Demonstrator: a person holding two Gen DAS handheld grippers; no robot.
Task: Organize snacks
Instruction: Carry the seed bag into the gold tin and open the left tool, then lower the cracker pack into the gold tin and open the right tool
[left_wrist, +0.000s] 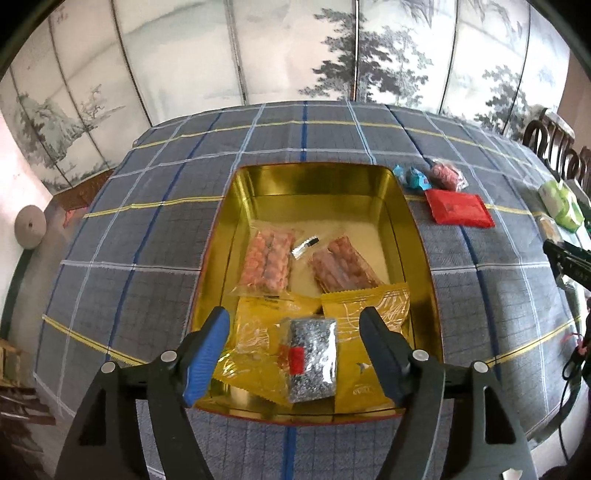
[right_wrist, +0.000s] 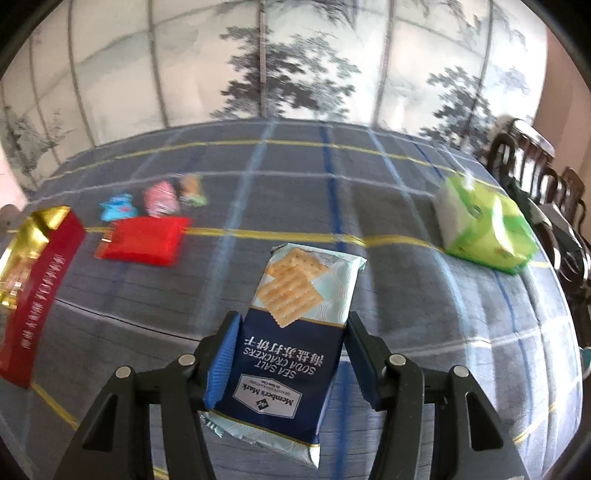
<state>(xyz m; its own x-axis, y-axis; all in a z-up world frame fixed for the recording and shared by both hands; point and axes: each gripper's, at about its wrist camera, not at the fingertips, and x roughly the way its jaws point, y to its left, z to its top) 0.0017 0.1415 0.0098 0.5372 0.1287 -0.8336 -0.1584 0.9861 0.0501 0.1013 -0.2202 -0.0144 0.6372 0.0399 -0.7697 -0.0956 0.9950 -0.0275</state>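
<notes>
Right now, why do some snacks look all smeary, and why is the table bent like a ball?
Right wrist view: motion blur smears the red packet and green pack, while the cracker pack in the tongs stays sharp. Left wrist view: sharp, with glare on the gold tin. Both views: the fisheye lens curves the tablecloth.

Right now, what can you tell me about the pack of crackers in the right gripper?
The pack of crackers is a flat, glossy plastic wrapper, dark blue at one end and pale with a picture of square crackers at the other. Its print reads upside down from the right wrist camera. It looks sealed. It sits between the right gripper, whose pads press its two long sides, above the checked tablecloth.
</notes>
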